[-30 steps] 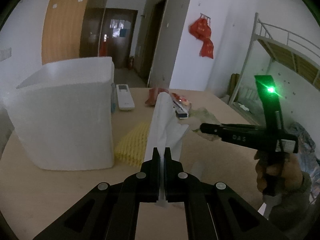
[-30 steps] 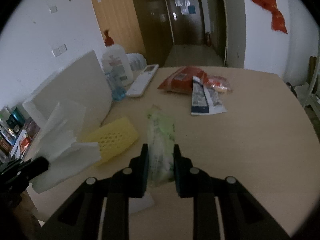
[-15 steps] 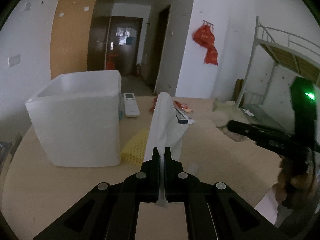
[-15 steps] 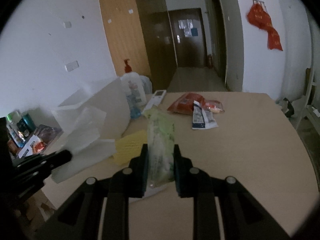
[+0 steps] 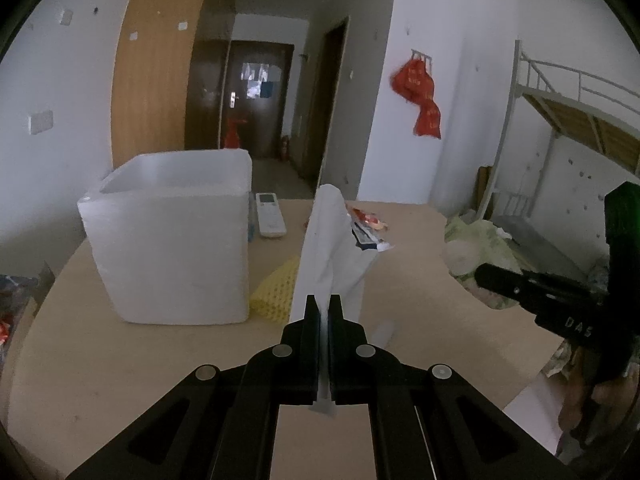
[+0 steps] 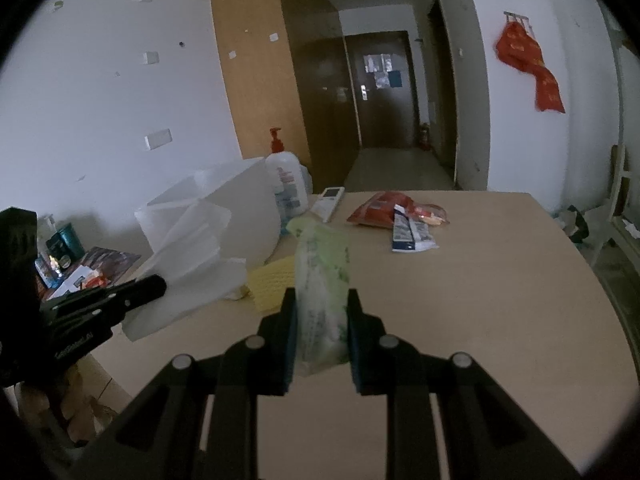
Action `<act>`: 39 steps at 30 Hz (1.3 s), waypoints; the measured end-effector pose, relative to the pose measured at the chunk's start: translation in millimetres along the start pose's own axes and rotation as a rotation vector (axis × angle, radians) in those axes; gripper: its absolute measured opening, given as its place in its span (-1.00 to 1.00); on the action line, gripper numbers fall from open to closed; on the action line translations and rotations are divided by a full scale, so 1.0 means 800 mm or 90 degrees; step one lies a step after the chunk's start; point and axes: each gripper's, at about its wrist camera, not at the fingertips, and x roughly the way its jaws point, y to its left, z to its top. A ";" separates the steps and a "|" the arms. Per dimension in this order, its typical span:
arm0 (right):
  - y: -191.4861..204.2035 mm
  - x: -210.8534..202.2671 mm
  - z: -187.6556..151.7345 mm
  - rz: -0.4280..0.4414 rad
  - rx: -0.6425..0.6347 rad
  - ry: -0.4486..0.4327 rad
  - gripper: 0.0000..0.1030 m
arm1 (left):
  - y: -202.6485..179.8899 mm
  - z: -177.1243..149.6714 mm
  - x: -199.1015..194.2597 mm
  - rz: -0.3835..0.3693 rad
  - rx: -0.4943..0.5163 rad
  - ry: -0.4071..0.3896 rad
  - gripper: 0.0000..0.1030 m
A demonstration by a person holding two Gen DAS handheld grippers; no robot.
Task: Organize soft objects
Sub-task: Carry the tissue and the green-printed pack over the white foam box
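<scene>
Beige tabletop [image 6: 500, 300], dim dorm room; left hand-held gripper [image 5: 323, 312] clamps white tissue [image 5: 328, 240], right hand-held gripper [image 6: 320, 320] clamps green pack [image 6: 322, 280].

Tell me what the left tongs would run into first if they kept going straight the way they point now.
Probably the yellow sponge on the table, just right of the white foam box; depth is unclear. The left tongs hold a white tissue.

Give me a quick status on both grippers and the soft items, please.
Left gripper shut on white tissue. Right gripper shut on green soft pack. Both held above table. White foam box open, nothing blocking.
</scene>
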 end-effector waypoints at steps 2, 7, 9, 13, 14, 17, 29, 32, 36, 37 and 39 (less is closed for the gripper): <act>0.005 0.000 0.001 0.005 -0.004 -0.001 -0.50 | 0.002 0.001 -0.006 0.009 0.002 -0.009 -0.93; 0.020 0.003 0.004 0.035 -0.016 -0.008 -0.50 | 0.016 0.003 -0.029 0.047 -0.007 -0.028 -0.93; 0.029 0.007 0.006 0.049 -0.023 -0.009 -0.50 | 0.026 0.004 -0.039 0.071 -0.014 -0.037 -0.94; 0.051 0.016 0.012 0.086 -0.039 -0.013 -0.50 | 0.047 0.003 -0.059 0.114 -0.034 -0.051 -0.93; 0.059 0.019 0.014 0.098 -0.045 -0.013 -0.50 | 0.053 0.002 -0.065 0.128 -0.039 -0.055 -0.93; 0.081 0.031 0.021 0.133 -0.062 -0.013 -0.50 | 0.071 -0.003 -0.077 0.161 -0.056 -0.058 -0.94; 0.140 0.063 0.031 0.216 -0.115 0.010 -0.50 | 0.110 -0.007 -0.094 0.219 -0.100 -0.065 -0.94; 0.139 0.067 0.031 0.218 -0.117 0.014 -0.50 | 0.111 -0.003 -0.090 0.215 -0.098 -0.066 -0.94; 0.138 0.072 0.037 0.215 -0.116 0.020 -0.50 | 0.112 0.005 -0.086 0.212 -0.094 -0.071 -0.94; 0.138 0.072 0.038 0.215 -0.116 0.020 -0.50 | 0.113 0.006 -0.085 0.211 -0.094 -0.072 -0.94; 0.139 0.072 0.041 0.215 -0.118 0.017 -0.50 | 0.114 0.011 -0.084 0.209 -0.095 -0.071 -0.94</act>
